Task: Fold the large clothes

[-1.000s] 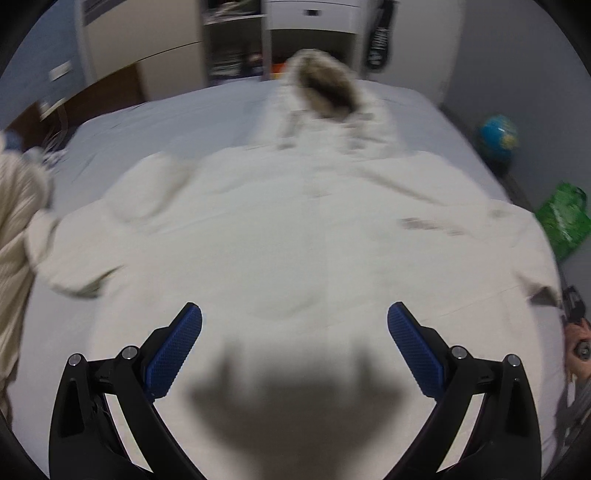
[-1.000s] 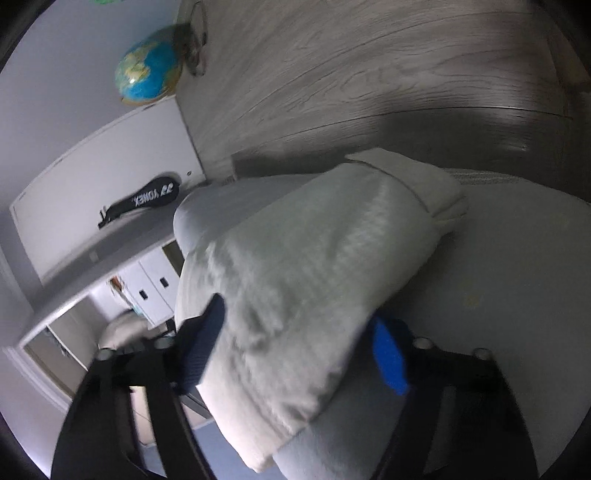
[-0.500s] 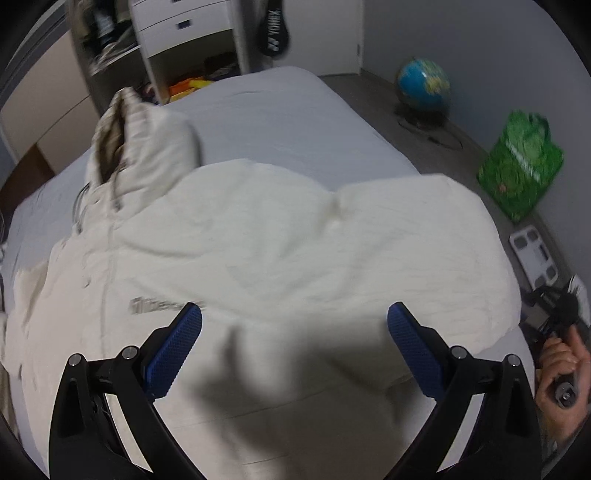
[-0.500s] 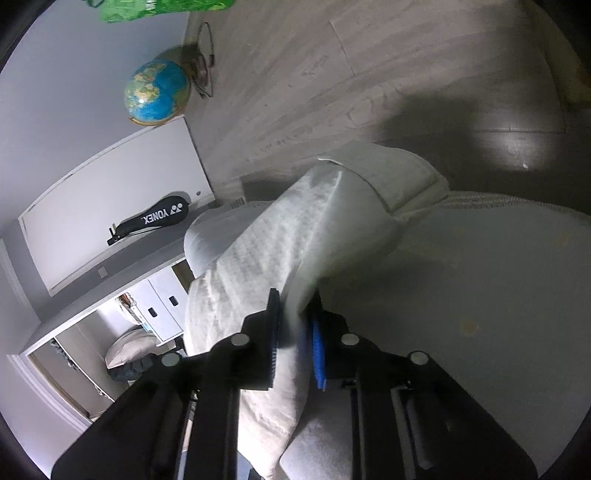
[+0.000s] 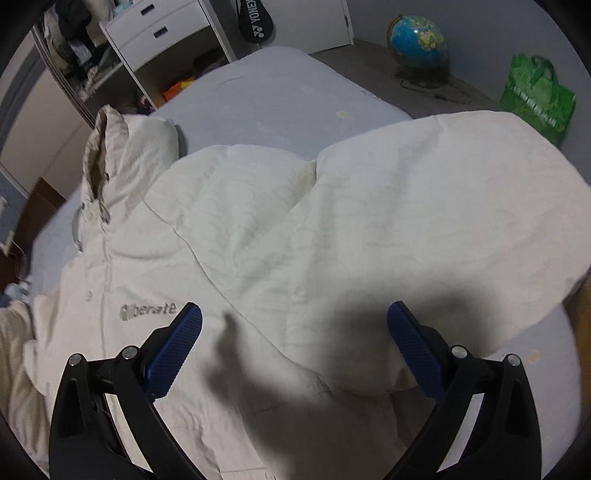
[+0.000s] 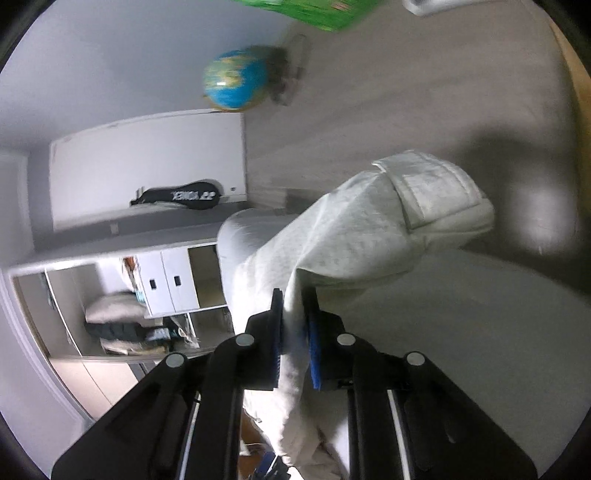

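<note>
A large cream hooded coat (image 5: pixel 258 240) lies spread front-up on a grey bed (image 5: pixel 280 92), its hood (image 5: pixel 125 147) toward the far left. Its sleeve (image 5: pixel 443 206) is lifted at the right. My left gripper (image 5: pixel 293 347) is open and empty, hovering over the coat's lower body. In the right wrist view my right gripper (image 6: pixel 295 332) is shut on the coat's sleeve (image 6: pixel 354 236), whose cuff (image 6: pixel 436 192) hangs past the fingers above the bed (image 6: pixel 461 314).
A globe (image 5: pixel 417 37) and a green bag (image 5: pixel 535 96) stand on the floor beyond the bed's far right. White drawers (image 5: pixel 162 29) and a racket bag (image 5: pixel 255 18) are at the back. Another pale garment (image 5: pixel 11 350) lies at the left.
My right gripper closed on the sleeve and lifted it up off the bed. My left gripper swung right across the coat and stayed open.
</note>
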Motion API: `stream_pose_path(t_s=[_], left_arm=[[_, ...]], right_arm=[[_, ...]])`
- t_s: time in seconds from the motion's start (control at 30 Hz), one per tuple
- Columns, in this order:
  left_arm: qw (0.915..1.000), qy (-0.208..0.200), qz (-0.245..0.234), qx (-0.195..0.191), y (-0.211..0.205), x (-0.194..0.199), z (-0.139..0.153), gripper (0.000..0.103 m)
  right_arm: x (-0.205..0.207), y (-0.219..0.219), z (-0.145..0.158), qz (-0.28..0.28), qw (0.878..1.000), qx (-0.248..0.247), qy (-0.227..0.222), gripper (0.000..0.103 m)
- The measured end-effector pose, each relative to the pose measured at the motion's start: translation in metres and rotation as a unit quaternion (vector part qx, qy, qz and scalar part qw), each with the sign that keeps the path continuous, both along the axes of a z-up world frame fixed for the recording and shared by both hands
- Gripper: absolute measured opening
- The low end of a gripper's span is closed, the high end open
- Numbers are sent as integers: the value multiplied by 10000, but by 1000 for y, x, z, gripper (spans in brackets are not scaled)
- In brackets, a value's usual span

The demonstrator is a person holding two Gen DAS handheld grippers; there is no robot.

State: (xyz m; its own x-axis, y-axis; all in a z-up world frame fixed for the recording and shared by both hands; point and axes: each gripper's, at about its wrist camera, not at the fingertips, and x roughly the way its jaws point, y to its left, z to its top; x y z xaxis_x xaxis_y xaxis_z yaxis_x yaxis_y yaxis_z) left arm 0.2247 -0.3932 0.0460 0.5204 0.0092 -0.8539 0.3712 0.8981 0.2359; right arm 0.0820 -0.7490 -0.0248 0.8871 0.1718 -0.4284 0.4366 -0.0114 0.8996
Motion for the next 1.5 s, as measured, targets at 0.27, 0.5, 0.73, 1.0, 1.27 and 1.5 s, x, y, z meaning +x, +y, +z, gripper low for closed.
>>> stream_pose_path(t_s=[0.27, 0.5, 0.73, 1.0, 1.27, 1.5], left_arm=[[9977, 91, 255, -621, 54, 3, 24, 97], [9943, -204, 678, -803, 130, 3, 56, 97], [9892, -469, 828, -1113, 193, -7, 85, 97], [9844, -420, 1176, -1239, 253, -17, 83, 97], [9860, -242, 1084, -1245, 258, -23, 64, 97], [9879, -213, 742, -1344, 225, -27, 59, 97]], right_arm=[[41, 50, 137, 686, 9748, -2120, -111, 9], [90, 135, 210, 1469, 9313, -3325, -213, 8], [113, 223, 230, 2202, 8873, -4050, -162, 5], [131, 302, 209, 2865, 8670, -4074, -158, 2], [69, 249, 138, 2256, 9422, -2475, -83, 4], [-1, 184, 33, 1132, 9929, 158, -342, 51]])
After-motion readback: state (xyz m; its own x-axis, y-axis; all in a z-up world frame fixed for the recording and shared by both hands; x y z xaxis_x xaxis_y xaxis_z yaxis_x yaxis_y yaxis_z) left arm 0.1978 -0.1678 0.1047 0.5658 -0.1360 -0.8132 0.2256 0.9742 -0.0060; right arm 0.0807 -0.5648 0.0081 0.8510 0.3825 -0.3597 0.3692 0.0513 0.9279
